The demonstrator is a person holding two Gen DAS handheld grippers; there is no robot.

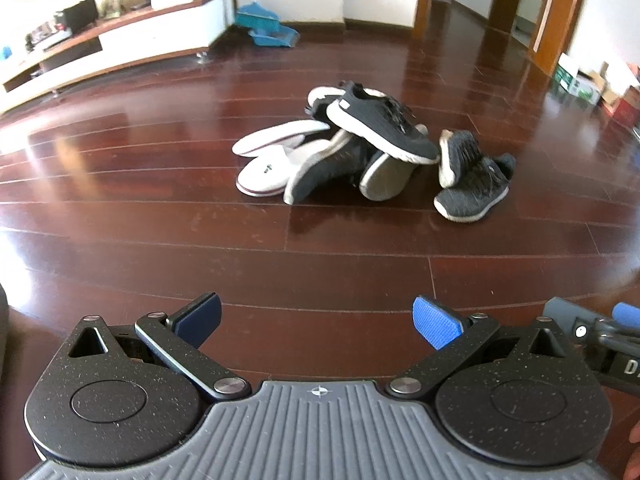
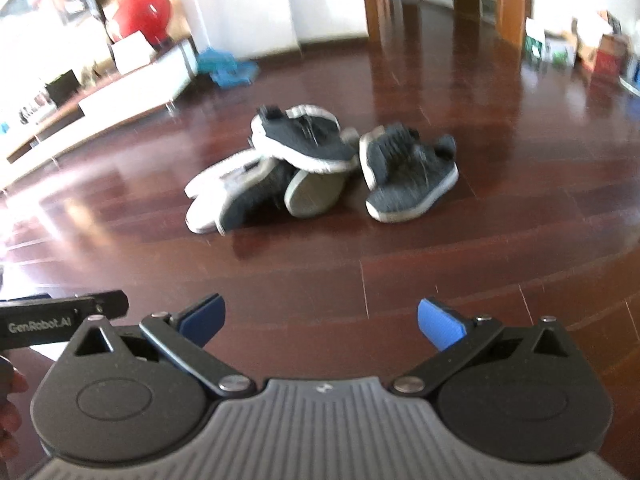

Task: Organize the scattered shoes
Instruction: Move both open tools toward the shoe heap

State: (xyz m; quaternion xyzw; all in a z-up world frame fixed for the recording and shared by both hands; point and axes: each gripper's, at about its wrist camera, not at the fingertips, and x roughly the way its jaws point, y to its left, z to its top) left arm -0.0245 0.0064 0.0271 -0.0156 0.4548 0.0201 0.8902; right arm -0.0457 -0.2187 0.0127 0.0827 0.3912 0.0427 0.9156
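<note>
A heap of shoes lies on the dark wooden floor ahead of both grippers. A black sneaker with a white sole [image 1: 384, 124] [image 2: 304, 140] rests on top. Under it lie a dark grey sneaker on its side [image 1: 324, 168] [image 2: 252, 196] and an upturned sole [image 1: 386, 176] [image 2: 314, 192]. Two white slippers [image 1: 276, 140] [image 2: 212, 196] lie at the left. A pair of grey knit sneakers [image 1: 472, 184] [image 2: 408, 176] sits at the right. My left gripper [image 1: 318, 322] is open and empty, well short of the heap. My right gripper [image 2: 320, 322] is open and empty too.
A low white and wood cabinet [image 1: 120, 36] [image 2: 120, 88] runs along the left wall, with a red vase [image 2: 138, 4] on it. Blue plastic items [image 1: 266, 28] lie by the far wall. Boxes [image 1: 592, 80] stand at the right. Wooden door frames [image 1: 556, 12] are behind.
</note>
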